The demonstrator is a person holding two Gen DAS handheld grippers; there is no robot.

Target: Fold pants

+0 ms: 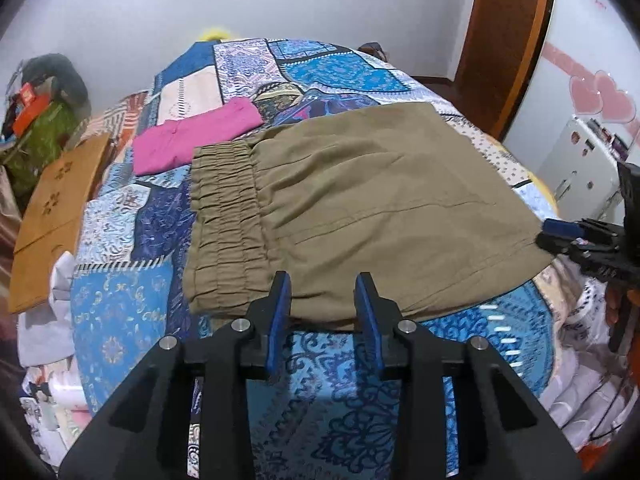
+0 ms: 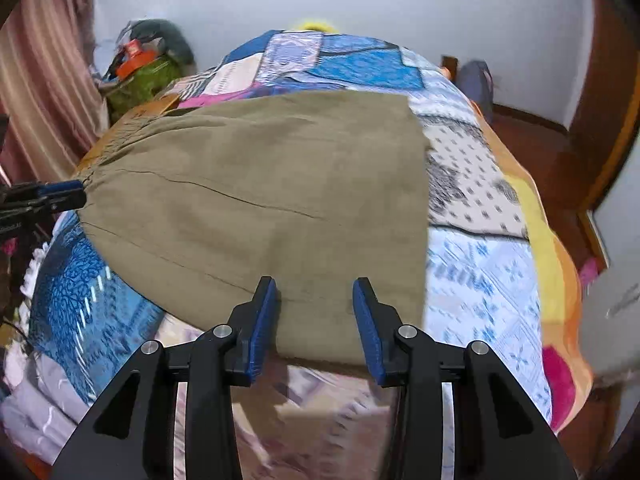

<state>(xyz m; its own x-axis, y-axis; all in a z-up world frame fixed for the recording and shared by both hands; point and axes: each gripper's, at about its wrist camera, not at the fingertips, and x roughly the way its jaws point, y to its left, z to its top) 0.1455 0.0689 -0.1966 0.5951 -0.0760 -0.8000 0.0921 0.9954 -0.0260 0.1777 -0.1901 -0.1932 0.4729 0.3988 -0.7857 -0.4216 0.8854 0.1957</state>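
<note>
Olive-khaki pants (image 1: pixel 360 204) lie folded flat on the patterned bedspread (image 1: pixel 120 308), elastic waistband (image 1: pixel 224 216) at the left. They also show in the right wrist view (image 2: pixel 260 200). My left gripper (image 1: pixel 324 288) is open and empty, its blue pads at the near edge of the pants by the waistband. My right gripper (image 2: pixel 314 292) is open and empty, straddling the near right edge of the pants. The right gripper appears at the right edge of the left view (image 1: pixel 576 240); the left gripper appears at the left edge of the right view (image 2: pixel 48 196).
A folded pink garment (image 1: pixel 192 136) lies on the bed beyond the waistband. A brown cardboard piece (image 1: pixel 52 216) leans at the bed's left side, with a cluttered pile (image 1: pixel 36 120) behind. A wooden door (image 1: pixel 508 40) and a white fridge (image 1: pixel 580 164) stand at right.
</note>
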